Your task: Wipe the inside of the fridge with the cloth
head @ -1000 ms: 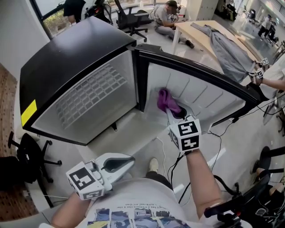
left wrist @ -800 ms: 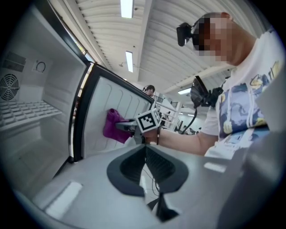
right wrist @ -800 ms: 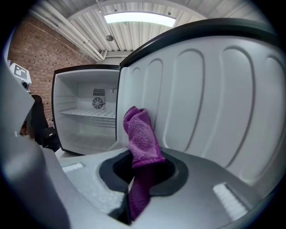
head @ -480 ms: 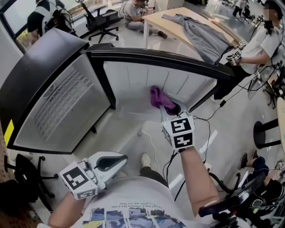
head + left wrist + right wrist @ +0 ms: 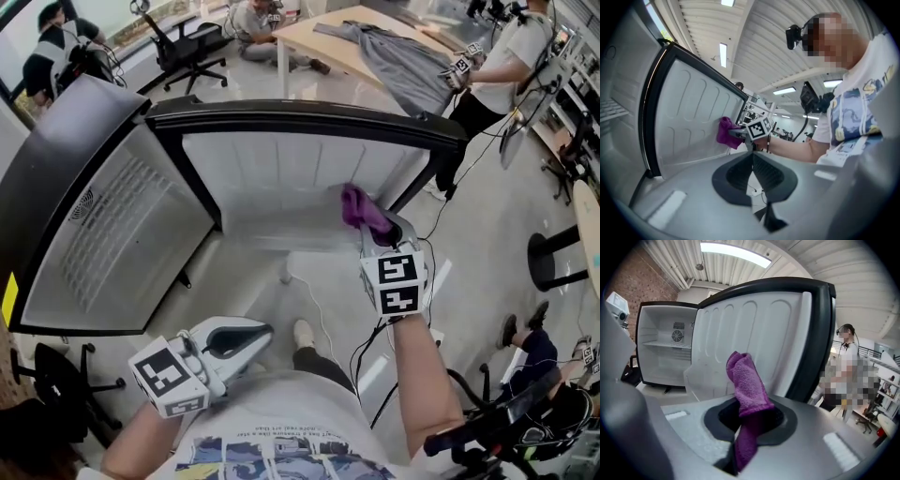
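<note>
Right gripper view: the right gripper (image 5: 740, 437) is clamped on the purple cloth (image 5: 746, 380). One end stands up past the jaw tips, the other hangs back between the jaws. Beyond the tips is the white door liner (image 5: 754, 329). Left of the gripper is the open fridge compartment (image 5: 665, 355), with a shelf and a fan grille (image 5: 678, 336). The head view doesn't show that grille.

Head view: the right gripper (image 5: 382, 232) reaches forward, and the cloth (image 5: 361, 208) bunches at its tip, over the lower right part of the door liner (image 5: 272, 173). The grip itself isn't readable here. The fridge (image 5: 84, 187) body sits forward-left of both grippers.

Left gripper view gives the side angle. The cloth (image 5: 725, 132) sits ahead of the right gripper (image 5: 739, 134) and looks pressed against the door liner (image 5: 689, 117), but contact isn't certain.

The left gripper (image 5: 752, 164) has its jaws closed together with nothing between them. In the head view the left gripper (image 5: 255, 337) is held low by the torso. The cloth is well ahead of it and to its right.
</note>
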